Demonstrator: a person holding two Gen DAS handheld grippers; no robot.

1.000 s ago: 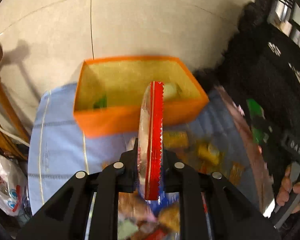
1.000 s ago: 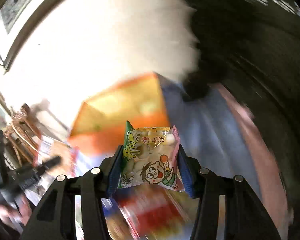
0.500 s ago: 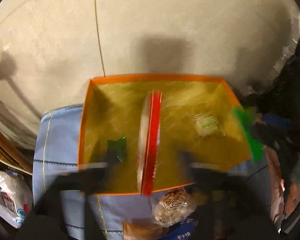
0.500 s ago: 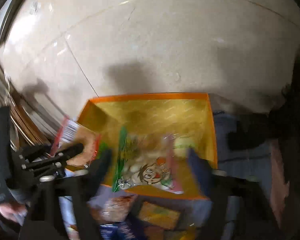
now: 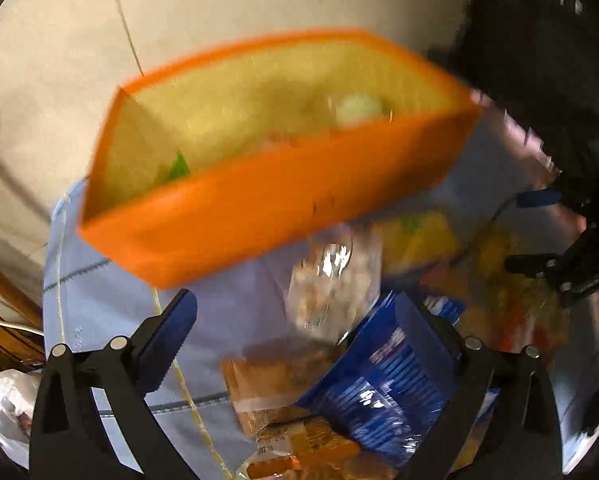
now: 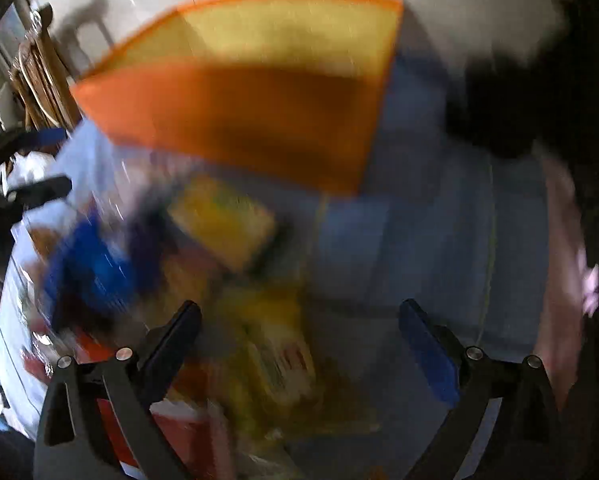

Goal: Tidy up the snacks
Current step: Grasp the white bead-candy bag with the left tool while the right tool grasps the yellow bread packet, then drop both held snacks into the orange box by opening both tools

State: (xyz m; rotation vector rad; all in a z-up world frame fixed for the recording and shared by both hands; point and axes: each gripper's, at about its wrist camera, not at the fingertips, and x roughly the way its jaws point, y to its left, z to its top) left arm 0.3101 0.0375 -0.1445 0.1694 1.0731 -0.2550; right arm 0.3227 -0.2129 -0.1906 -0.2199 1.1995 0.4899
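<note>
Though blurred, the orange box (yellow inside) seemingly holds snacks.

Orange box with yellow lining sits upright behind loose snack packets on blue cloth

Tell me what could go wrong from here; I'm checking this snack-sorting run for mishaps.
1. Both views are motion-blurred, so the open left tool may close off-target on the overlapping clear bag and blue packet, perhaps pinching both.
2. The open right tool hangs over a crowded pile; the yellow packet could get shoved.
3. The orange box sits close by and could be knocked.
</note>
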